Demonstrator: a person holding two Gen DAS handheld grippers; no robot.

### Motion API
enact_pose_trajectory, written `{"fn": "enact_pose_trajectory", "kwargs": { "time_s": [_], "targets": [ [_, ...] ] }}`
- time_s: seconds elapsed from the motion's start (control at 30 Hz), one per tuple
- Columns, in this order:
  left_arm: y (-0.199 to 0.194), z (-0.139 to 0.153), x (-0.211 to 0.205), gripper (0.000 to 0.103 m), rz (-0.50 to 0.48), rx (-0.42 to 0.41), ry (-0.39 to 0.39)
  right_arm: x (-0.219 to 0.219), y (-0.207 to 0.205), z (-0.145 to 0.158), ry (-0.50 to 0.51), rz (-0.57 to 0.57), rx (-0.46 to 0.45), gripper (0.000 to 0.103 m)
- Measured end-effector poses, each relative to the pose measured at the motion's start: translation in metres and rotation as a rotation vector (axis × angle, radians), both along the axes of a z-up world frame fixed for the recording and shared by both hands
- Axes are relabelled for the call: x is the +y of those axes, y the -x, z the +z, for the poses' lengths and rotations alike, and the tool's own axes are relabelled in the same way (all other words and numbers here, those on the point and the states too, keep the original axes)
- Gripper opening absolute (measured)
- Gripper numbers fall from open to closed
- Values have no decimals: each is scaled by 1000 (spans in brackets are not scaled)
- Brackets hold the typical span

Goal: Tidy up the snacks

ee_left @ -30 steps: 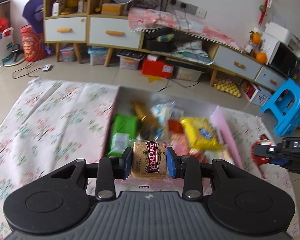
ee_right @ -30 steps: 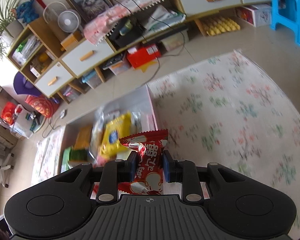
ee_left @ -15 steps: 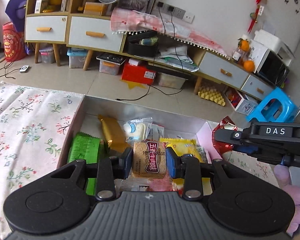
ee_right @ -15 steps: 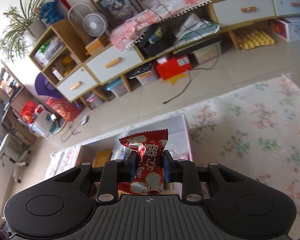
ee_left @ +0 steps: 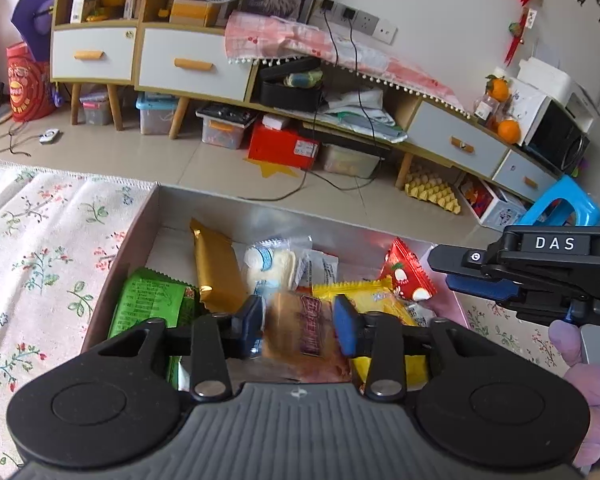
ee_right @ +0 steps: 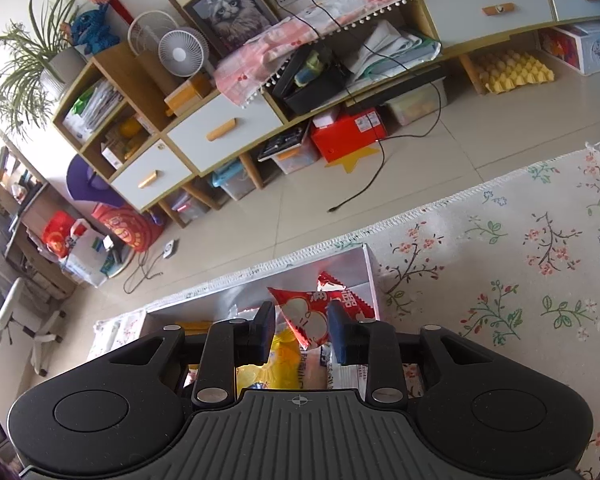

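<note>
- Left gripper: fingers spread, clear of the blurred brown packet between them, apparently dropping.
- Right gripper: fingers spread; red packet loose between them, tilted.
- Box: beneath both grippers, collecting snacks.

box on the cloth | bar packet in box, left of wrapped roll | flat packet at box's left wall | pouch at right wall | cabinet behind, across floor
</note>
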State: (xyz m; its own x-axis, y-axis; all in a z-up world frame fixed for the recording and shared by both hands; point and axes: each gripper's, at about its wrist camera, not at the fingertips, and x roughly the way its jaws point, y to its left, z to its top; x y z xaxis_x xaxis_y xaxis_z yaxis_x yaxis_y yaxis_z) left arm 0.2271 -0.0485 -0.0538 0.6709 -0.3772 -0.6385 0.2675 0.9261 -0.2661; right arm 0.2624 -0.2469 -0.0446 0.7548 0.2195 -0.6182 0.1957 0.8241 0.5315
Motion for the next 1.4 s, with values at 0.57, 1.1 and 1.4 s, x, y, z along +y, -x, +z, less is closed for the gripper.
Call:
{"fn": "enact_pose_trajectory", "kwargs": {
  "time_s": [0.57, 1.1, 1.4],
  "targets": [
    [27, 40, 11, 102, 45, -75, -152, 5, 35, 29, 21, -30, 27, 81],
    [93, 47, 50, 103, 109, 79, -290, 56, 119, 48, 258, 24, 176, 89],
    [138, 45, 57, 103, 138, 109, -309, 77, 168, 46, 274, 64, 194, 95]
  ]
}}
